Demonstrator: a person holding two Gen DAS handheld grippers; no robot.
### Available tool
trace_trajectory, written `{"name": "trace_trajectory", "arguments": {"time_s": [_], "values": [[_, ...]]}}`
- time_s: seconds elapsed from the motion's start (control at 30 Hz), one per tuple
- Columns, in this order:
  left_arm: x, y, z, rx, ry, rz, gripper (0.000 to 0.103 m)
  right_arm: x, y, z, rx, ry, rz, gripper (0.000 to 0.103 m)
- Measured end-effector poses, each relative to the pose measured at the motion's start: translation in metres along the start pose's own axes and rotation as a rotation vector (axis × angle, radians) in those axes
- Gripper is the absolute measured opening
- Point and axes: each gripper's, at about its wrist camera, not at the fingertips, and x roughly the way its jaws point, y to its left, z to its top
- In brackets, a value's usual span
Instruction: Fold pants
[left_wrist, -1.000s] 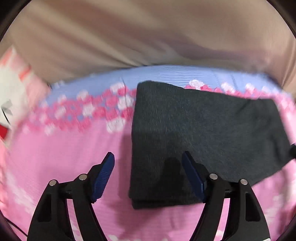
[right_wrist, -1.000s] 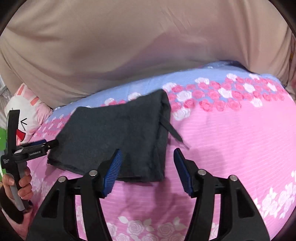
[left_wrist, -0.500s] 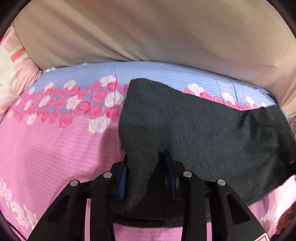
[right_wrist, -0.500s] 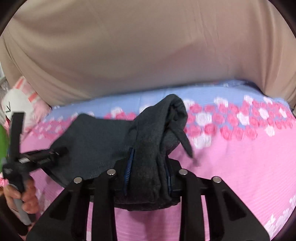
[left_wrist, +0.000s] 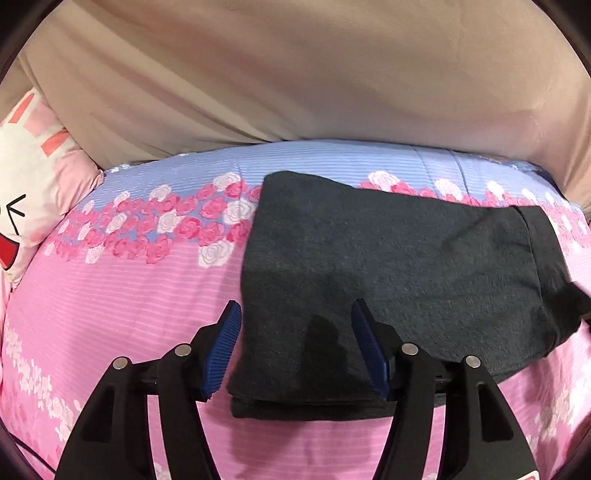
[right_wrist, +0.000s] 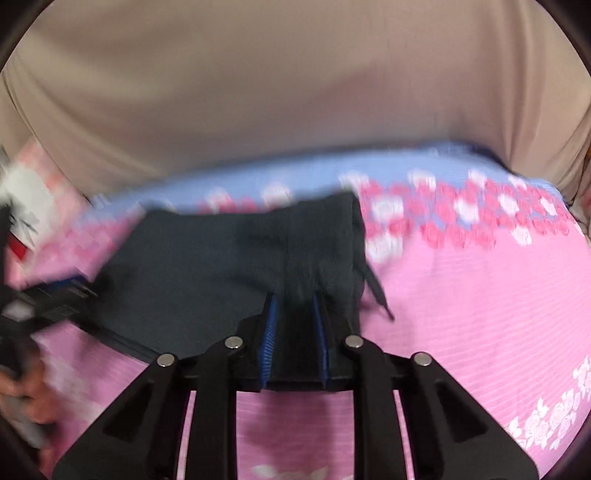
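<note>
Gripping pants (right_wrist: 221, 266), right tongs (right_wrist: 293, 332)

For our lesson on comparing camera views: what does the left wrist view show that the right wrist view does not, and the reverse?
Left wrist only: the left hand-held gripper open above the folded pants, whose stacked near edge shows. Right wrist only: the right hand-held gripper shut on the pants' end, and a dangling drawstring. Both: dark pants, pink floral bedsheet, beige cloth behind.

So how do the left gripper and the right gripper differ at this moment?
The left gripper is open, its jaws spread over the folded pants; the right gripper is shut on the pants. The left view is sharp, the right view blurred. Both have blue pads and work over the pink floral bedsheet.
</note>
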Motion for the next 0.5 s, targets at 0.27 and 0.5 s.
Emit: {"name": "trace_trajectory", "arguments": {"time_s": [0.27,0.5], "values": [[0.001,0.001,-0.010,-0.006,0.021,-0.006,0.063,-0.018,-0.001,-0.006,0.014,-0.029,-0.020,0.018],[-0.017,0.009,-0.025,-0.015,0.020,-0.030,0.069,-0.067,0.009,-0.020,0.025,-0.099,0.031,0.019]]}}
